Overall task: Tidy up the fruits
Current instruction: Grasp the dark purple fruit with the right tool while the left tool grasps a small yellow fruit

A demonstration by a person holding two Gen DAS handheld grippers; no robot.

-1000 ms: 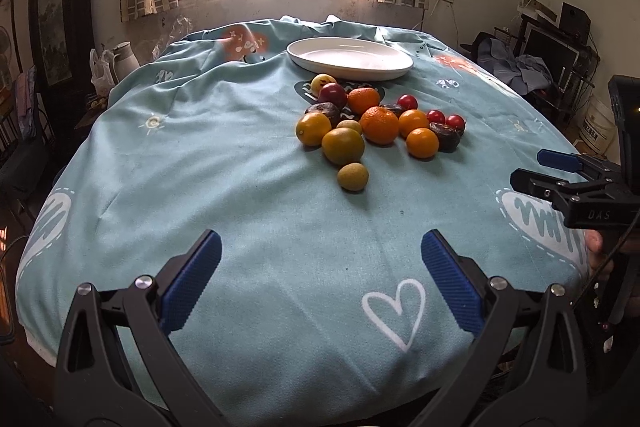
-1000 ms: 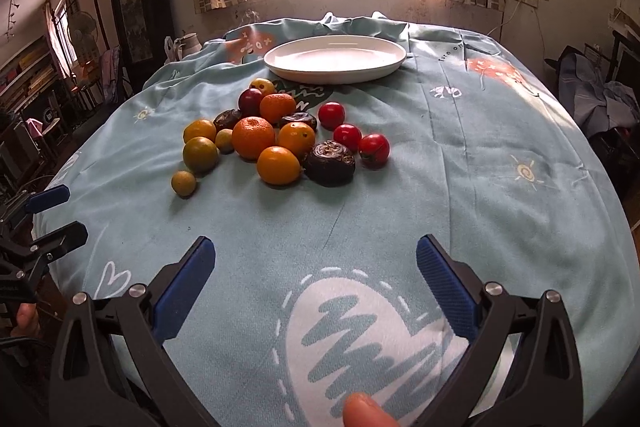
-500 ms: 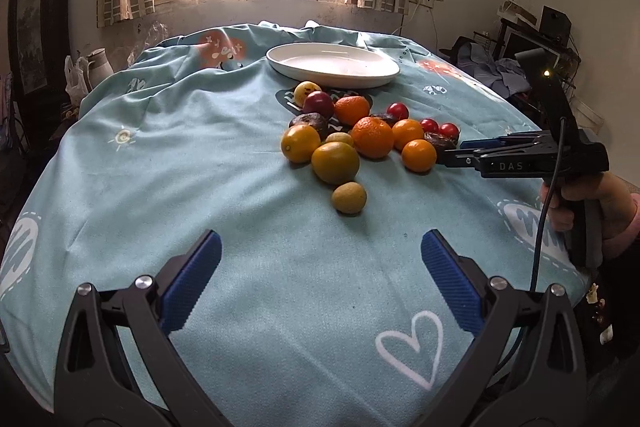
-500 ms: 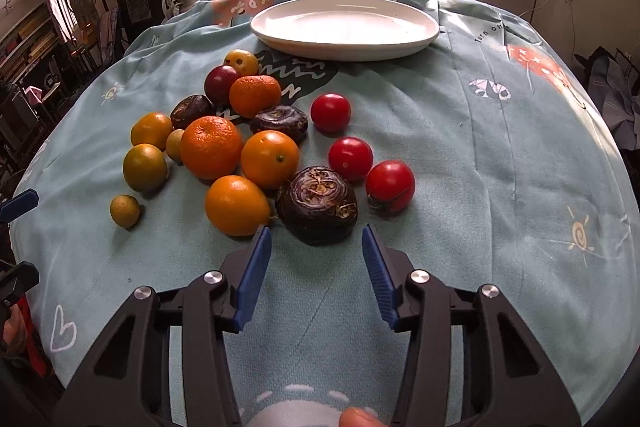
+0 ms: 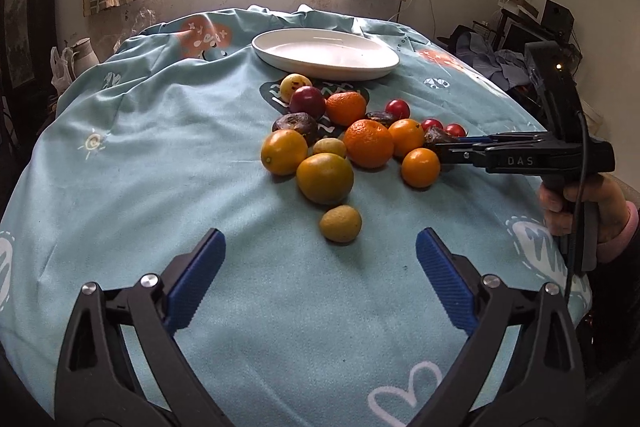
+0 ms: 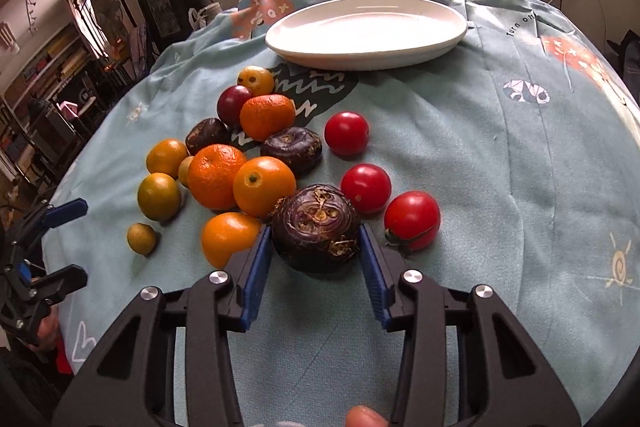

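Your right tongs [image 6: 316, 251] have their blue pads pressed on both sides of the dark purple fruit [image 6: 316, 229], which sits on the desk [image 6: 500, 155] at the near edge of the fruit pile, just beside an orange [image 6: 228, 237] and a red tomato [image 6: 412, 219]. Your left tongs [image 5: 318, 267] hang wide open, near a small green fruit [image 5: 340, 223]. The white plate [image 6: 366, 31] is behind the pile.

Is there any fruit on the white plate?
No, the plate is bare, and every fruit, like the tomato, lies on the cloth in front of it.
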